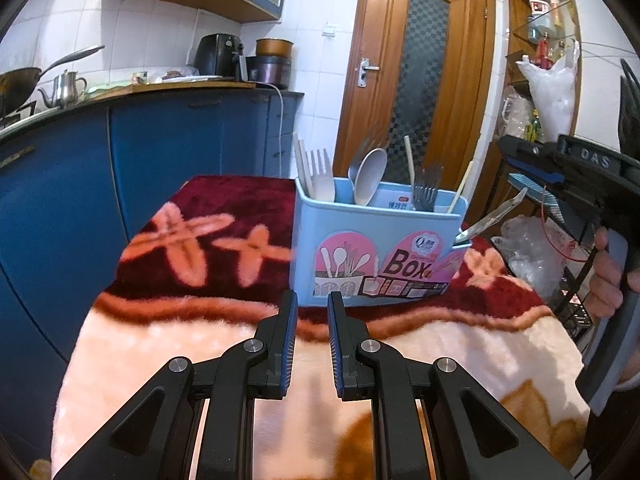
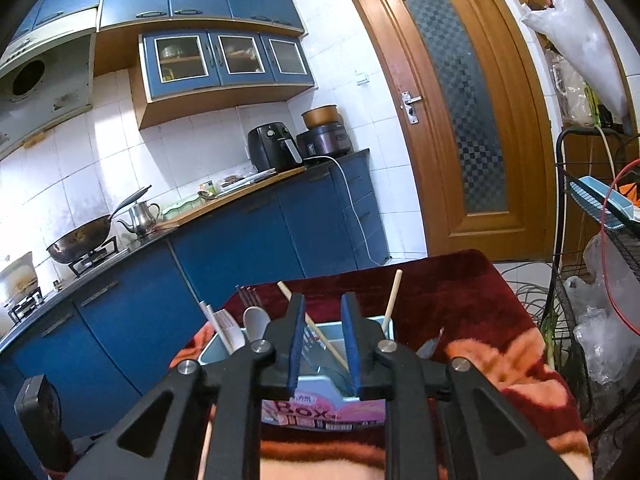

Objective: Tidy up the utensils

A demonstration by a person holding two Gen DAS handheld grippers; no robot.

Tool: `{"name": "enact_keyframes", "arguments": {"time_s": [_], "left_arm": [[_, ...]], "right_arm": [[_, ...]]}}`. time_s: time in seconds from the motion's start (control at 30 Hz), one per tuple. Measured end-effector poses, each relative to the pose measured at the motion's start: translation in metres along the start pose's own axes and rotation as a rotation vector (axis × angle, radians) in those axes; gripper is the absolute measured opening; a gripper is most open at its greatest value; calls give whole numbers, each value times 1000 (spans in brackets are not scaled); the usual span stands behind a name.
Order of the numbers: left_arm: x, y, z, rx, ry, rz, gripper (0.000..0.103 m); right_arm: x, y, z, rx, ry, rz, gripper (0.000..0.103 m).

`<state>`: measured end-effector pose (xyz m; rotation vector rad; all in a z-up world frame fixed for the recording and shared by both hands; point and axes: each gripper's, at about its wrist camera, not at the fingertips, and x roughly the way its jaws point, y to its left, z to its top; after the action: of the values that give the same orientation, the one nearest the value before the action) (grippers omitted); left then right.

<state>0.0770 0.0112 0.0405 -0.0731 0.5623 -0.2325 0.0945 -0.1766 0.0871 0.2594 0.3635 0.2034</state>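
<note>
A light blue utensil box [image 1: 360, 248] stands on the blanket-covered table and holds wooden forks [image 1: 322, 178], spoons [image 1: 370, 176], a metal fork [image 1: 426, 188] and chopsticks [image 1: 409, 162]. My left gripper [image 1: 312, 304] hovers just in front of the box, open, with nothing between its fingers. My right gripper [image 2: 324, 316] hangs over the box [image 2: 320, 384], open; a chopstick [image 2: 326, 344] leaning in the box shows in the gap, and the pads do not press on it. In the left wrist view the right gripper [image 1: 520, 184] comes in from the right, held by a hand [image 1: 606, 280].
A metal utensil [image 1: 490, 216] sticks out of the box's right side pocket. A red and peach blanket [image 1: 200, 248] covers the table. Blue kitchen cabinets [image 1: 160, 152] run along the left, a wooden door [image 1: 416, 80] stands behind, and a wire rack with plastic bags [image 2: 600, 340] is on the right.
</note>
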Motion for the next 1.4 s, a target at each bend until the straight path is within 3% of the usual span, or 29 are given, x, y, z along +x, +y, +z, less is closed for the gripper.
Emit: {"name": "enact_keyframes", "arguments": {"time_s": [0.47,0.53,0.6,0.67,1.03,1.3,1.4], "left_arm": [[-35,-12,0,2,-63,-1,15],[-38,-14,-2,0,-67,3,20],[-42,-14,-6,-8,-72,12,46],[-47,-14,-11,-13,-84,30,54],[-51,-6,-41,-33,-71,124,67],[-48,-13,-60,-3,-97,175,70],[-44,-17,-67,8,-96,185,70]], "right_arm": [[-55,23,-37,-55,-3,39,38],[-62,26,-45,-63,-3,42,49],[-68,28,-53,-64,1,44,56],[-73,29,-61,-71,4,38,59],[-80,16,-106,-80,49,-12,84],[-84,17,-139,-146,0,-61,96],[-84,17,-147,-170,-24,-91,96]]}}
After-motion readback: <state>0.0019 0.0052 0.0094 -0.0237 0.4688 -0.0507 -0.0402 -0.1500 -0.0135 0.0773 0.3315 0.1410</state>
